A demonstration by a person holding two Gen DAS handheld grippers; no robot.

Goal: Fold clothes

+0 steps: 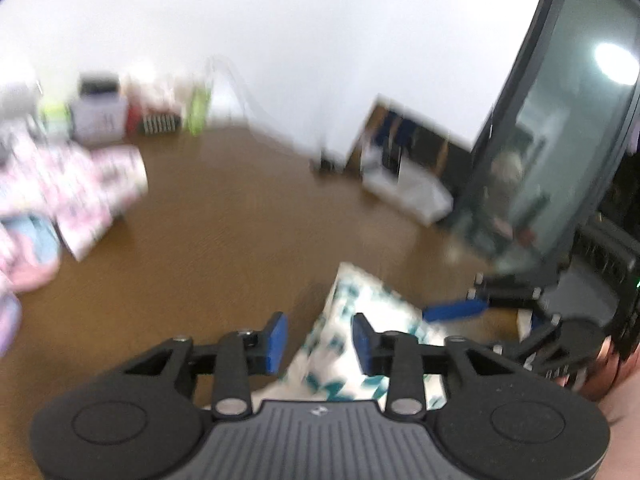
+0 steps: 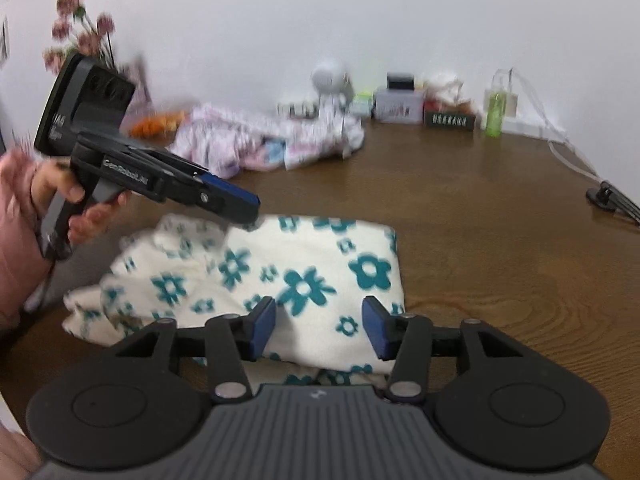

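A cream garment with teal flowers (image 2: pixel 304 276) lies folded on the brown wooden table (image 2: pixel 480 220); its left part is rumpled. My right gripper (image 2: pixel 319 326) is open, its blue pads just above the garment's near edge. My left gripper (image 1: pixel 319 338) is open above the same garment (image 1: pixel 344 344). It also shows in the right wrist view (image 2: pixel 236 200), held by a hand over the garment's far left corner. The right gripper shows at the right in the left wrist view (image 1: pixel 456 310).
A heap of pink and white clothes (image 2: pixel 272 140) lies at the back of the table. Boxes (image 2: pixel 400 106), a green bottle (image 2: pixel 494 114), a cable and pink flowers (image 2: pixel 80 28) stand along the white wall. A dark monitor (image 1: pixel 568 120) stands at the right.
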